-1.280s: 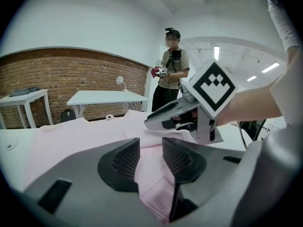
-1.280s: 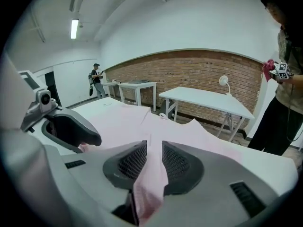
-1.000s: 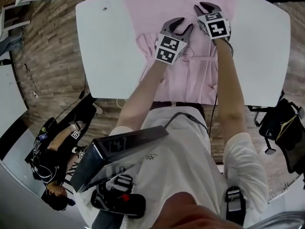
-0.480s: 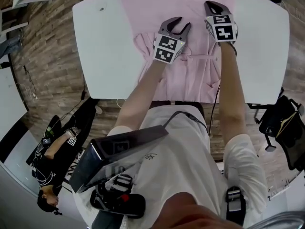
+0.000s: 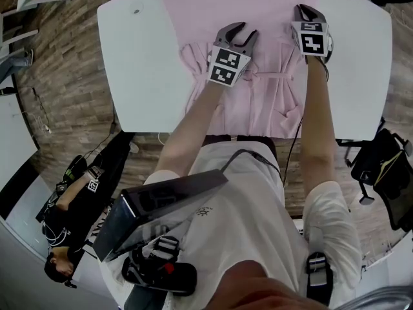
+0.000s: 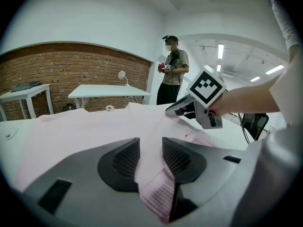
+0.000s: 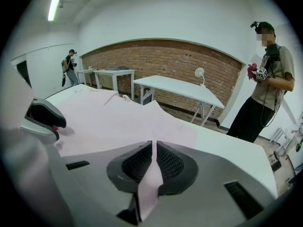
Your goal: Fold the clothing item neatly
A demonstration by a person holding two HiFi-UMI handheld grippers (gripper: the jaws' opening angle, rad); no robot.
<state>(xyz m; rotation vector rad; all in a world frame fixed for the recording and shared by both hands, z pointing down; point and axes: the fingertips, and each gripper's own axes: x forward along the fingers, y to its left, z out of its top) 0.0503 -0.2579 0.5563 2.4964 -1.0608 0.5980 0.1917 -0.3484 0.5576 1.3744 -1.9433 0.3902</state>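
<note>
Shirt held on bench, 2 grips.
Jaws of my left gripper clamp a bunched fold; those of my right gripper pinch its edge.

Bright, even indoor light from ceiling strip lights; strong fisheye curvature, dark vignetted corners, soft near-field blur.
</note>
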